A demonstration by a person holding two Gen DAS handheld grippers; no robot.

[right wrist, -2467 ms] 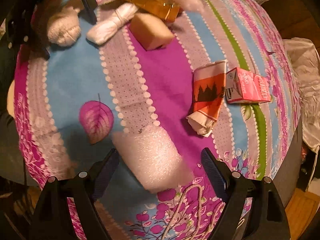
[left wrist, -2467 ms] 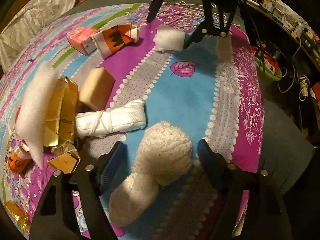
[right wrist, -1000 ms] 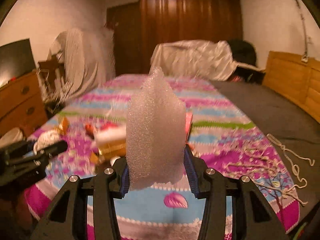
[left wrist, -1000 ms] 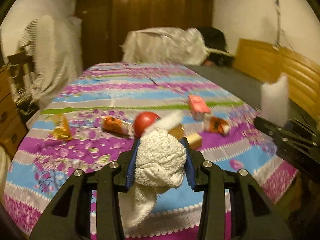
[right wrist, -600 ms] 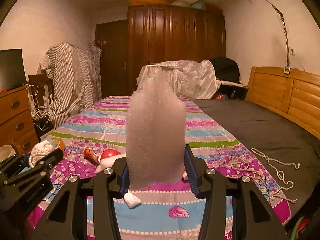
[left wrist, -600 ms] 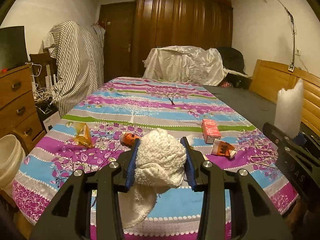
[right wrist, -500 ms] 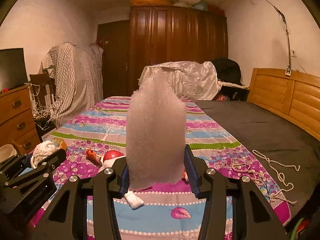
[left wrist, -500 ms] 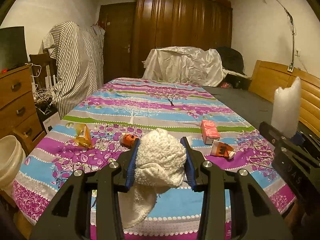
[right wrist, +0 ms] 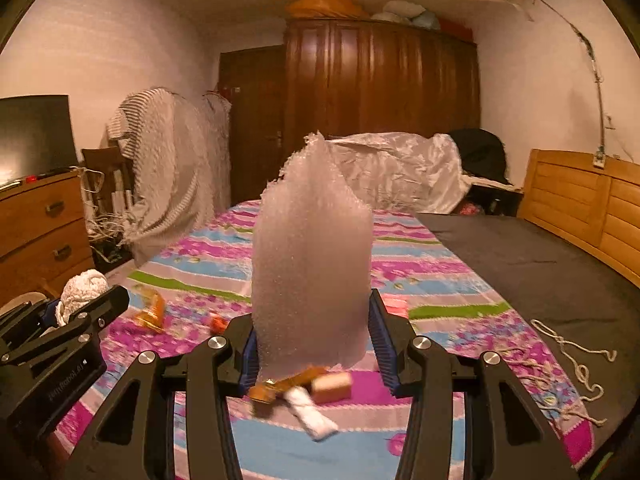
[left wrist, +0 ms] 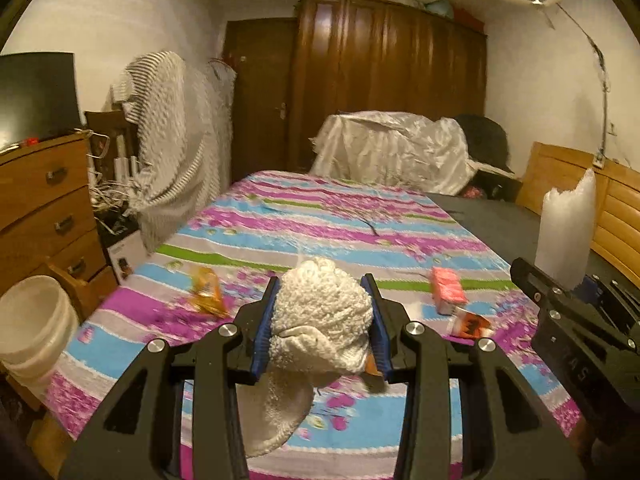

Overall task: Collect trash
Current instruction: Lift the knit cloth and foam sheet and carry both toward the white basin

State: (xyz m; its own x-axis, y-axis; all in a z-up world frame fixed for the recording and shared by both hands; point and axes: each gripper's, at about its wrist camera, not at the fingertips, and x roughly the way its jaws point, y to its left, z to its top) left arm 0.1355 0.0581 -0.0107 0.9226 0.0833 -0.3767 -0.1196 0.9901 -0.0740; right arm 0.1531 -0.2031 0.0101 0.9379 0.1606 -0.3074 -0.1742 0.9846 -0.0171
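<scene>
My left gripper is shut on a white woolly cloth wad, held above the near end of the bed; its tail hangs down below the jaws. My right gripper is shut on a tall piece of white foam wrap, also lifted above the bed. The foam wrap shows at the right of the left wrist view; the cloth wad shows at the left of the right wrist view. A pink carton, an orange wrapper, a tan block and a white roll lie on the bedspread.
A white bucket stands on the floor left of the bed, beside a wooden dresser. The floral bedspread runs to a wardrobe. A wooden headboard is at the right, and a rope lies on the grey sheet.
Both grippers rose from the bed with their loads and levelled out. In the last half second both views shifted left, and the bucket came further into the left wrist view.
</scene>
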